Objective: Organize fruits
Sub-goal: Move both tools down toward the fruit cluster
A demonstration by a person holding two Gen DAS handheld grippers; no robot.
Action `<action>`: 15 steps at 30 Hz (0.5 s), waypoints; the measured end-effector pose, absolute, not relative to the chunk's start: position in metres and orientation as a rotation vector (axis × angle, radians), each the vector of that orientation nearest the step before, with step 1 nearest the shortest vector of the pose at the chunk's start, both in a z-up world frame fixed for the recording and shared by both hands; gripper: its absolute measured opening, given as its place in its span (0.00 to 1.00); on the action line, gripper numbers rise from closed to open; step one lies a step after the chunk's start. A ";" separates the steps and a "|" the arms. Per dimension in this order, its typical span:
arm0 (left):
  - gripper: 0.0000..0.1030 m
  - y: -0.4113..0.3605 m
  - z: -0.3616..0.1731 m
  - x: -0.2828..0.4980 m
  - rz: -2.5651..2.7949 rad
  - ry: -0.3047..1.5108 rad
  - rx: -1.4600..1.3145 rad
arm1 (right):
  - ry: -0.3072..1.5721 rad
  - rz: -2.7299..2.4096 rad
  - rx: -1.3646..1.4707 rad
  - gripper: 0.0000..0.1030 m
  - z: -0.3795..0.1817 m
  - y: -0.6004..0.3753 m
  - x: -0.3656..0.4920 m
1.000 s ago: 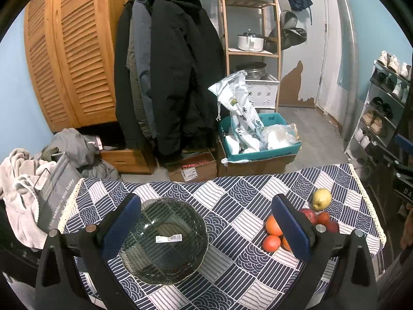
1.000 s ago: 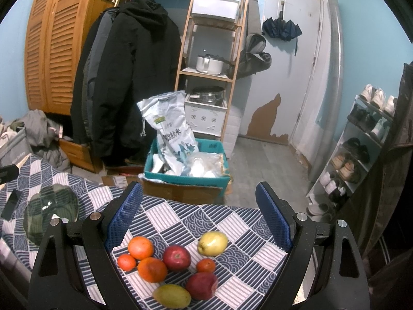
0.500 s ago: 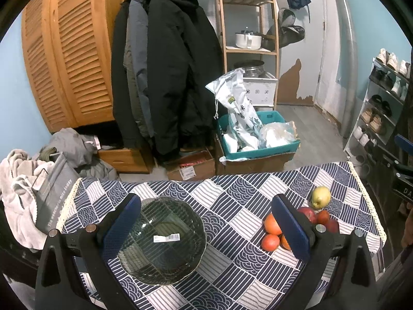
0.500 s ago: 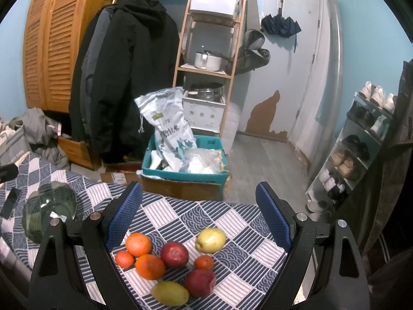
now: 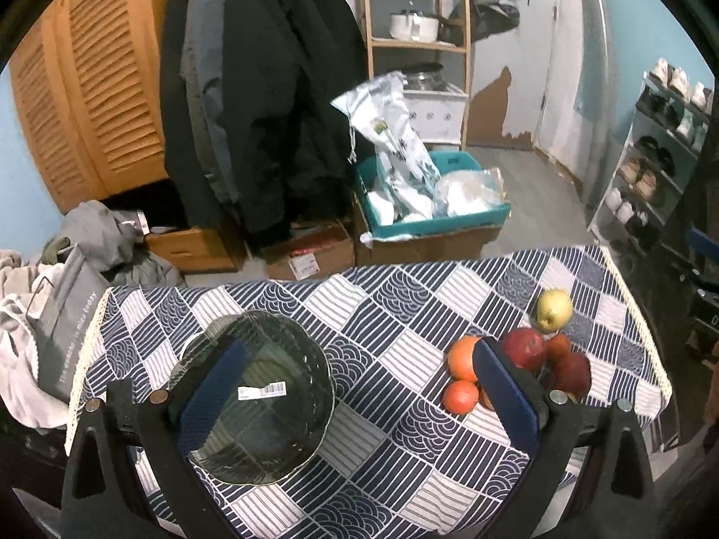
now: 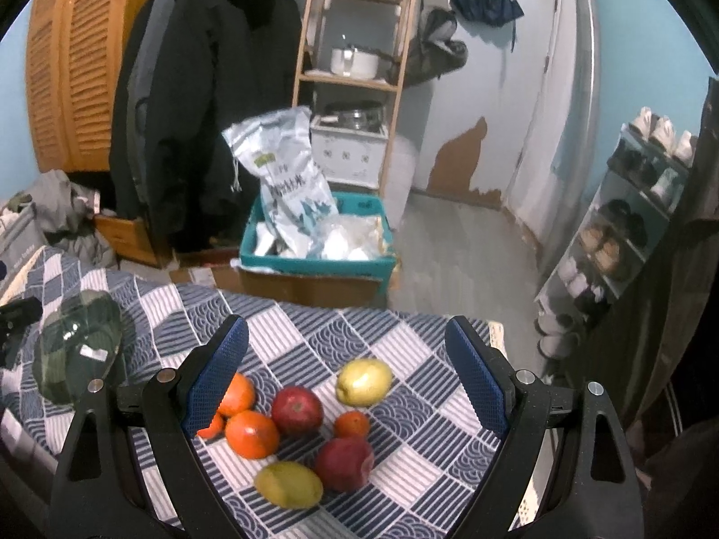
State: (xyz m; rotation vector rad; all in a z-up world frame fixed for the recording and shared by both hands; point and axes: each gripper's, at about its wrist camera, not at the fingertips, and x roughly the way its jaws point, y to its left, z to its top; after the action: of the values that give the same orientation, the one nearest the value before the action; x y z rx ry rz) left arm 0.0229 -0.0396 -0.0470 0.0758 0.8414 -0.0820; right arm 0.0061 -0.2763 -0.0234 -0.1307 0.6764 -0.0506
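You have not started sorting: both your left gripper [image 5: 357,388] and right gripper [image 6: 346,366] hang wide apart and hold nothing, the glass bowl [image 5: 258,397] sits bare, and all 7 fruits [image 6: 296,409] lie clustered on the tablecloth [image 5: 404,310].

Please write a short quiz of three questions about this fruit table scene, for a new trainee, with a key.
1. True or false: some fruit already lies in the glass bowl.
2. Multiple choice: the right gripper is A) shut on the red apple, B) open above the fruit, C) out of view.
3. Fill in: the yellow pear lies at the ____ edge of the fruit group, seen from the left wrist.

Key: 1 false; 2 B; 3 far
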 end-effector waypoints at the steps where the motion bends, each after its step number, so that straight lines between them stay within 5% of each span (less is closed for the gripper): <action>1: 0.99 -0.041 -0.050 0.024 -0.086 0.850 0.080 | 0.699 -0.059 -0.130 0.85 -0.029 -0.279 0.008; 15: 0.98 -0.057 -0.101 0.041 -0.137 0.986 0.097 | 0.911 -0.097 -0.047 0.85 -0.076 -0.306 0.024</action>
State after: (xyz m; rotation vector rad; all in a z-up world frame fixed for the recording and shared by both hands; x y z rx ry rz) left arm 0.0414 -0.0566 -0.1011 0.0966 0.9860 -0.1374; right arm 0.0238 -0.3064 -0.0761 -0.0469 0.9105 -0.0966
